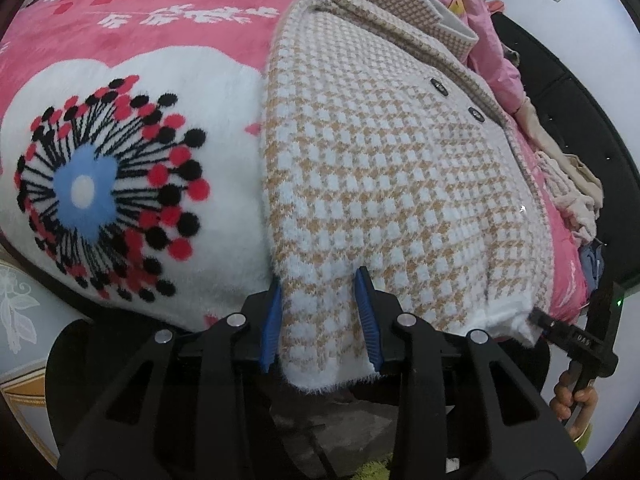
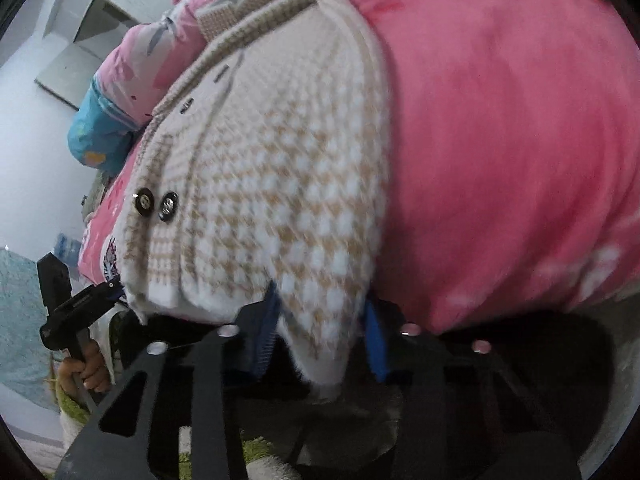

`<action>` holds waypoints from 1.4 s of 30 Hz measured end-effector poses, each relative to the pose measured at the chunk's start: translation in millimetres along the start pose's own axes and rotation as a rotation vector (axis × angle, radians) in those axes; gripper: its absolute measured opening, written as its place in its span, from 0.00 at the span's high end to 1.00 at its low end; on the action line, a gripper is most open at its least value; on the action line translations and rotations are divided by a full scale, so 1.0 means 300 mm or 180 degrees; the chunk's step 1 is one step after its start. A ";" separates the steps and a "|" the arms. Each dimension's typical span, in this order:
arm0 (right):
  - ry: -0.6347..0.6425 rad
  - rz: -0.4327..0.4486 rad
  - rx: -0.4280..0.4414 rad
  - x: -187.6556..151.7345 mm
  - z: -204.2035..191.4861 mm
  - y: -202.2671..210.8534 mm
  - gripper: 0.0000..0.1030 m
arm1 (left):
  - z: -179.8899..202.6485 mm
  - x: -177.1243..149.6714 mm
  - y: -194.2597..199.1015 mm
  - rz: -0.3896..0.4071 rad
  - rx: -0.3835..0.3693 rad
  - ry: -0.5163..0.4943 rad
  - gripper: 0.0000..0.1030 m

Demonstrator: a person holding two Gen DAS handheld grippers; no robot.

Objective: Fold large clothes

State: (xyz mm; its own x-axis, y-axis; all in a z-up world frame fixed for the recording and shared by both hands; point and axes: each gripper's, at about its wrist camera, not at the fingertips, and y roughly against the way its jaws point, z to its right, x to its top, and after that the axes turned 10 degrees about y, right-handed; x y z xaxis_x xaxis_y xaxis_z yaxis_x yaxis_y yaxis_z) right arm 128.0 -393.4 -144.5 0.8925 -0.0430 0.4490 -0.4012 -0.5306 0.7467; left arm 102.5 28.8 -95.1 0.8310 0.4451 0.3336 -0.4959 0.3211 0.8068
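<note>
1. The houndstooth coat (image 1: 380, 168) lies flat on the pink blanket (image 1: 160, 40), collar at 12 o'clock, hem at 6.
2. The left gripper (image 1: 320, 312) and right gripper (image 2: 320, 320) each clamp the hem.
3. The lengthwise fold looks unstarted.

Soft, even indoor light, strong fisheye bending in both views

Left wrist view sharp across the houndstooth coat (image 1: 384, 184) and blanket (image 1: 132, 184), dark vignette at the corners; right wrist view smeared by motion blur, worst over the pink blanket; deep shadow under the bed edge, no glare
</note>
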 end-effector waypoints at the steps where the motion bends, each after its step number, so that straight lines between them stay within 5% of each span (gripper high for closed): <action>1: -0.0025 -0.0036 0.0030 -0.006 0.002 -0.020 0.80 | 0.001 -0.005 0.001 0.0016 0.0039 -0.0017 0.68; 4: 0.0183 0.0002 -0.0135 0.015 -0.058 0.014 0.92 | 0.072 -0.032 0.038 0.0204 0.0386 -0.0418 0.91; 8: 0.0606 0.0495 -0.0403 0.093 -0.176 0.235 0.93 | 0.201 -0.068 0.243 0.0850 0.0726 -0.1105 0.93; 11: 0.0718 0.0911 -0.0483 0.126 -0.236 0.425 0.93 | 0.209 -0.053 0.392 0.1056 0.0632 -0.1086 0.94; 15: 0.0715 0.0935 -0.0544 0.089 -0.209 0.462 0.93 | 0.180 -0.075 0.403 0.0856 0.0562 -0.1035 0.93; 20: 0.0042 0.0083 -0.0443 0.003 0.037 0.136 0.93 | 0.036 -0.124 0.062 -0.0054 0.0794 -0.0744 0.93; 25: 0.0032 0.0245 -0.0256 0.028 0.022 0.162 0.93 | 0.059 -0.125 0.064 -0.0062 0.0789 -0.0828 0.90; 29: -0.0071 0.0311 0.0034 0.019 0.044 0.201 0.93 | 0.020 -0.107 0.090 -0.0108 0.0500 -0.0569 0.92; 35: -0.0041 0.0651 0.0432 0.083 0.029 0.338 0.93 | 0.011 -0.043 0.268 0.0110 -0.0258 -0.0378 0.92; 42: 0.0116 0.0927 0.0504 0.267 -0.037 0.377 0.93 | 0.041 0.109 0.342 0.0244 -0.0811 -0.0138 0.92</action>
State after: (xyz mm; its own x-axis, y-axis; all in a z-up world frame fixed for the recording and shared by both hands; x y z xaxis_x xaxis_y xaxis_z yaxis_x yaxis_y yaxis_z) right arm 151.9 -447.4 -18.6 0.7359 -0.1836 0.6517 -0.5989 -0.6255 0.5001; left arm 82.0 66.1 4.4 0.7959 0.4417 0.4141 -0.6006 0.4902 0.6316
